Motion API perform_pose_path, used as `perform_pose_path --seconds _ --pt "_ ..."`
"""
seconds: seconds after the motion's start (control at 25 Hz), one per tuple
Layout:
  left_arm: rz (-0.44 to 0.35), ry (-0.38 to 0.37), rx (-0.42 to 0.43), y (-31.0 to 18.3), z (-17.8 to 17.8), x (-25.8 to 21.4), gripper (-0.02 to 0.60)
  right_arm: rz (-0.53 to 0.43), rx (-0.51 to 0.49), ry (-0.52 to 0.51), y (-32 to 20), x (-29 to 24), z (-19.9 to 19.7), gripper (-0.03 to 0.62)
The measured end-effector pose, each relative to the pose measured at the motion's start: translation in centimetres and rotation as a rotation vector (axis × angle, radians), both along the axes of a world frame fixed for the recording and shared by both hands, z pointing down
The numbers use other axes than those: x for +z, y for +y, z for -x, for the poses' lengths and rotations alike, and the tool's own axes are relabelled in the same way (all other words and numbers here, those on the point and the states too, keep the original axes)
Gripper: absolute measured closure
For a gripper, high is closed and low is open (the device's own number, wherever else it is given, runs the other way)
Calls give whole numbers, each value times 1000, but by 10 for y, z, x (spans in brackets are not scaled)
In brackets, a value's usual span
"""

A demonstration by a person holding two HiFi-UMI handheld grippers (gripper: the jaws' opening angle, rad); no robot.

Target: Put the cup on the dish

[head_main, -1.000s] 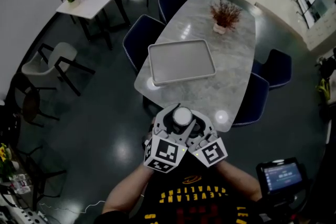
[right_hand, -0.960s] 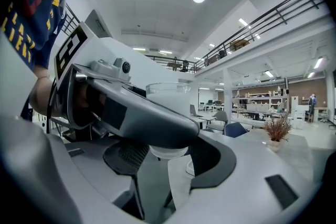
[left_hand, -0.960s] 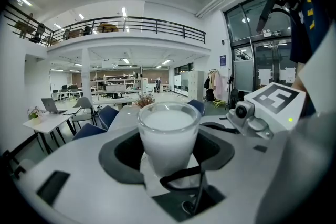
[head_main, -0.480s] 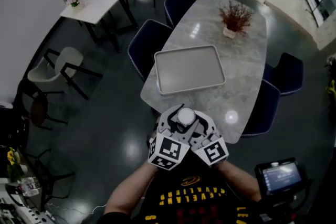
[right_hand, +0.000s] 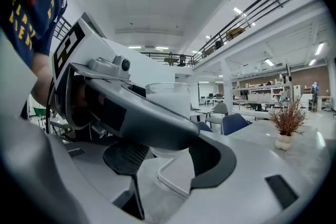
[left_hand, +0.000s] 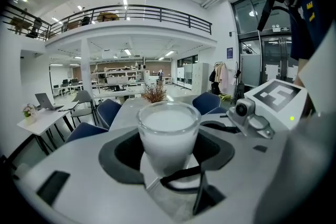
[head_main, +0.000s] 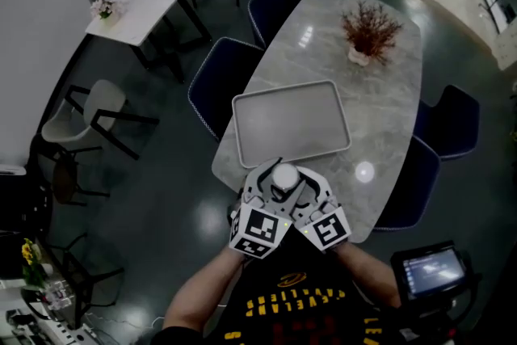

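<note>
Left gripper (left_hand: 167, 150) has its jaws closed around a frosted cup (left_hand: 169, 128), which stands upright between them, about over the near edge of the marble table (head_main: 388, 93). Right gripper (right_hand: 167, 161) comes in from the other side, its jaws set at the base of the same cup (I think two grips keep it level in the air). Ahead on the table lies the empty grey tray (head_main: 291, 124), apart from the cup, so the placing is not yet done.

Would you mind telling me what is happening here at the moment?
A person holds a white cup in the left tool, with the right tool pressed close beside it. The cup hangs by the near end of the marble table, short of the grey tray, so it is not yet set down.
</note>
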State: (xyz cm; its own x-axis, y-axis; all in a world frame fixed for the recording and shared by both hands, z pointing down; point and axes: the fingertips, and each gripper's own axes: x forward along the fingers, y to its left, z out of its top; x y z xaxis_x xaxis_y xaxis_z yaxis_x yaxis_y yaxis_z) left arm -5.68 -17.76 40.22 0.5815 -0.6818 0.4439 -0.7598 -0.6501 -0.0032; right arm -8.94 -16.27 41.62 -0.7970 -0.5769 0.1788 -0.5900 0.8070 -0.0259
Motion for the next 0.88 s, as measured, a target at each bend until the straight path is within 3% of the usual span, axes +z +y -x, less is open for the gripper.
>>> perform_pose_path --seconds 0.88 --pt "30 -4 -3 -111 -3 61 324 28 -13 130 -111 63 -4 355"
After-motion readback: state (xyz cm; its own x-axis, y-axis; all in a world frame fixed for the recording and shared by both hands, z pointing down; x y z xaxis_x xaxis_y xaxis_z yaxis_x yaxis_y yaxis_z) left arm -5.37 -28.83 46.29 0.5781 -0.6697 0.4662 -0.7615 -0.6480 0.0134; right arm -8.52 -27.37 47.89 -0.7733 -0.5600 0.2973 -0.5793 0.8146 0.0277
